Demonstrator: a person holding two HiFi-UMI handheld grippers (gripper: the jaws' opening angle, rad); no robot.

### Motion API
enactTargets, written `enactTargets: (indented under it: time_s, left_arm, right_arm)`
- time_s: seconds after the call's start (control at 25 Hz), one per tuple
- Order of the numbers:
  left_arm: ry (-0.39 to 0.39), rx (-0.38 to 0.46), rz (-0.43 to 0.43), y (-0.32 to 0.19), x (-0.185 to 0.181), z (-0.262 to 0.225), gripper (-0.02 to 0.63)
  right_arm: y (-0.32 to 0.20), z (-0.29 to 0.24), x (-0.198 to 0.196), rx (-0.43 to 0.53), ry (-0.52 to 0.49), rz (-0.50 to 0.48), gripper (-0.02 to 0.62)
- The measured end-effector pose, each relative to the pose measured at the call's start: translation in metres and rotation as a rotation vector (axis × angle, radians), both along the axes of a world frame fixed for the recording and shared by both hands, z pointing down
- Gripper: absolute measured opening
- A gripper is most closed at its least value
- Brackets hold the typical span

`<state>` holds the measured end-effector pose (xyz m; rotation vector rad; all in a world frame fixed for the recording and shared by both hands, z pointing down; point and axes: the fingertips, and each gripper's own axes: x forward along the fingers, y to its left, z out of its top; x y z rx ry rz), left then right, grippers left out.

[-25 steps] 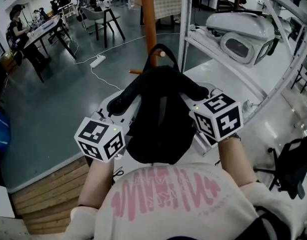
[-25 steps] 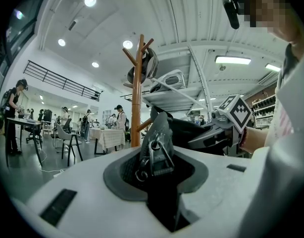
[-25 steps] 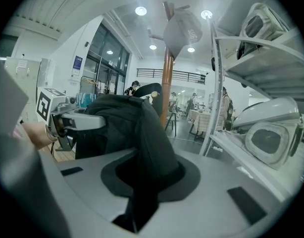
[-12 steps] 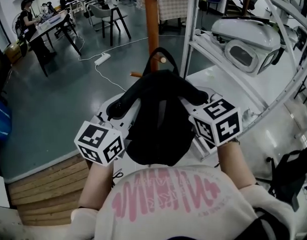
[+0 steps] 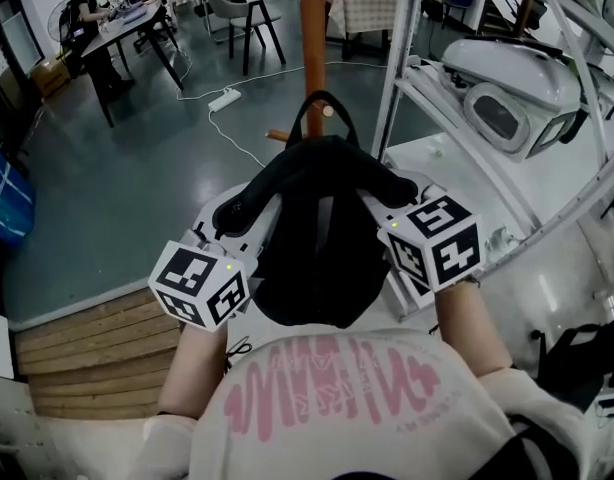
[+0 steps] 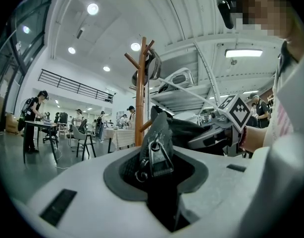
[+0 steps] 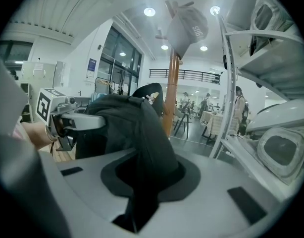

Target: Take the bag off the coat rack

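The white shelf frame [image 5: 394,78] stands just right of the coat rack [image 5: 312,48], whose orange pole rises ahead of the person. In front of the coat rack, on the person's side of the pole, hangs the black bag [image 5: 322,258], its body between the two grippers. The left gripper [image 5: 230,211], left of the pole and nearer the person, has its jaws clenched on one shoulder strap. The right gripper [image 5: 407,186], right of the pole, grips the other strap the same way – black webbing fills the gap between its jaws in the right gripper view. The bag's top loop [image 5: 322,94] arches at a low peg [image 5: 332,111] of the coat rack; whether it rests on the peg cannot be told. A grey cap [image 7: 187,29] sits on the top pegs. A metal buckle [image 6: 157,157] on the strap shows just past the left jaws.
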<state>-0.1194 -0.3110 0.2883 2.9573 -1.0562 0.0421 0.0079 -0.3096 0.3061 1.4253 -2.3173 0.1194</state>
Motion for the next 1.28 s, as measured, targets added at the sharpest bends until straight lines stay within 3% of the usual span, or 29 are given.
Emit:
enactTargets:
  time_s: [1.28]
  left_arm:
    - [-0.004,-0.006,-0.049,0.053,0.023,0.005,0.103]
  right_arm:
    - [0.048,0.007,0.024,-0.011,-0.008,-0.056,0.071]
